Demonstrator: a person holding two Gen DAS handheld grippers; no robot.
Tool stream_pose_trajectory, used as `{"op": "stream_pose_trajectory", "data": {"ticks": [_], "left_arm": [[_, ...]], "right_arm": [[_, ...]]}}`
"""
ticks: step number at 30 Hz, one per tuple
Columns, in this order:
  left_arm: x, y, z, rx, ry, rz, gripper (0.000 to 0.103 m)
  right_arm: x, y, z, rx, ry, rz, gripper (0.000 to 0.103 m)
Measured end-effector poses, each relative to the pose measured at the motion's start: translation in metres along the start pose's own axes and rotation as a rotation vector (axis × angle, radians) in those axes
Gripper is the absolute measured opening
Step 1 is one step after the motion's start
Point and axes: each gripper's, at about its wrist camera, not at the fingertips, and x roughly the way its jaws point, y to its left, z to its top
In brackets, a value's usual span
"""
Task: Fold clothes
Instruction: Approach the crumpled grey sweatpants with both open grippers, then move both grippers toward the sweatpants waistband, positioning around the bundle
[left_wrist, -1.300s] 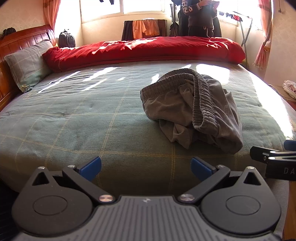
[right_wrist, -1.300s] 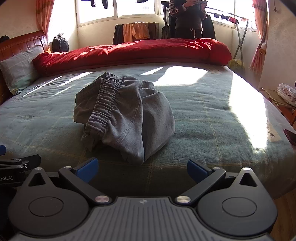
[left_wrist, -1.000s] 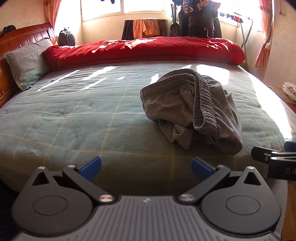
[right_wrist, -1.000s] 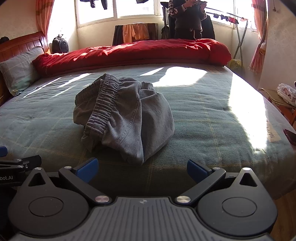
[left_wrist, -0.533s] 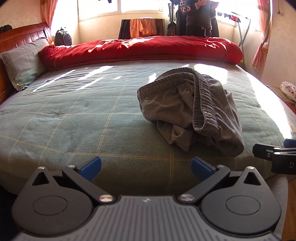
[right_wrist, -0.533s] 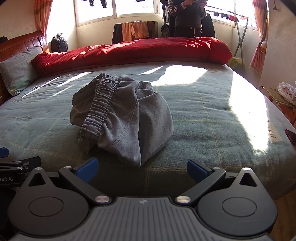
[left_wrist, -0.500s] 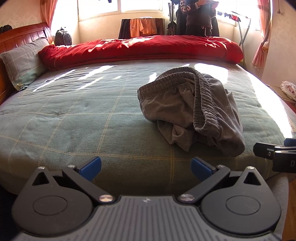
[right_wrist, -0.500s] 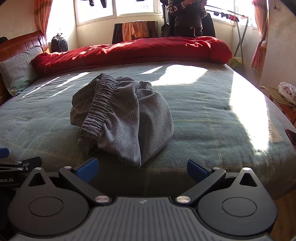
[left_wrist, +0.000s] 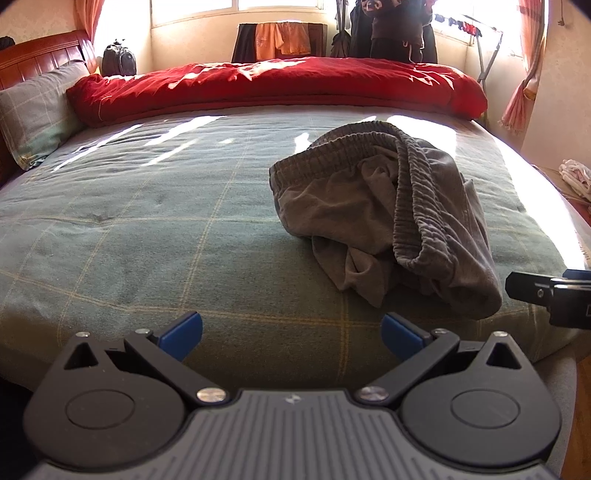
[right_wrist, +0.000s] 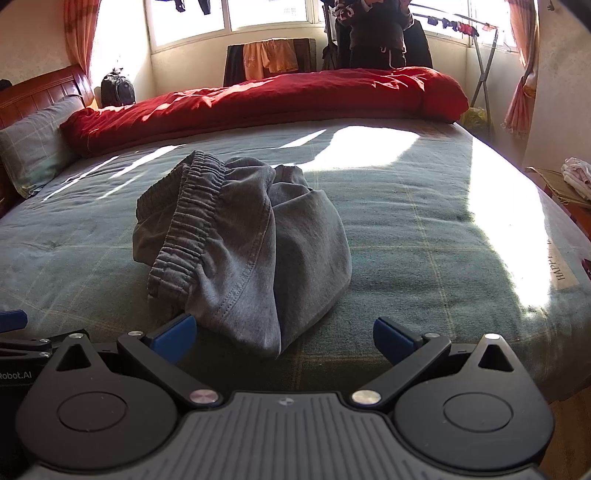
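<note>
While held low at the near edge of the bed, both tongs gape wide with nothing between the blue pads: left gripper, right gripper, side by side, each one's tip showing at the margin of the other's view. Just beyond the right gripper's left pad, nearly touching it, one crumpled pair of grey cotton shorts with a ribbed elastic waistband, heaped rather than flat, on the near right part of the mattress as seen from the left wrist. Long axis running roughly near to far; waistband looped up over the top of the heap and pointing away toward the far side, hemmed leg opening hanging toward the grippers. Under it all, one wide bed covered in a grey-green blanket crossed by thin yellow check lines, streaked with bright sun patches. Further back, one long red quilt rolled along the far edge, one grey checked pillow against a reddish wooden headboard at the left. Beyond the bed, one dark backpack in the corner, orange and dark garments draped below a bright window, one person in dark clothes standing behind the quilt, a metal drying rack and orange curtains to the right.
</note>
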Motion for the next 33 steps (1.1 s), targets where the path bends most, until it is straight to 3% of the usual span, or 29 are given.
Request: {"op": "stream_pose_trajectory", "data": {"ticks": [5, 11, 15, 22, 26, 28, 33], "left_arm": [[0.015, 0.001, 0.010, 0.023, 0.008, 0.031, 0.102], [0.027, 0.007, 0.018, 0.015, -0.036, -0.013, 0.102], [0.040, 0.012, 0.023, 0.004, -0.030, -0.020, 0.102], [0.064, 0.014, 0.025, 0.023, -0.019, 0.041, 0.102], [0.070, 0.013, 0.029, 0.030, -0.015, 0.006, 0.102], [0.069, 0.014, 0.029, 0.029, -0.058, -0.022, 0.102], [0.067, 0.018, 0.031, 0.012, -0.091, -0.053, 0.102]], "right_arm": [[0.016, -0.002, 0.007, 0.011, 0.023, 0.033, 0.103], [0.034, -0.006, 0.018, 0.015, 0.030, 0.075, 0.103], [0.058, -0.012, 0.027, 0.033, 0.084, 0.129, 0.103], [0.094, -0.019, 0.030, 0.064, 0.176, 0.261, 0.103], [0.094, -0.017, 0.032, 0.008, 0.126, 0.229, 0.103], [0.092, -0.017, 0.033, -0.027, 0.096, 0.229, 0.103], [0.085, -0.016, 0.040, -0.204, 0.075, 0.228, 0.103]]}}
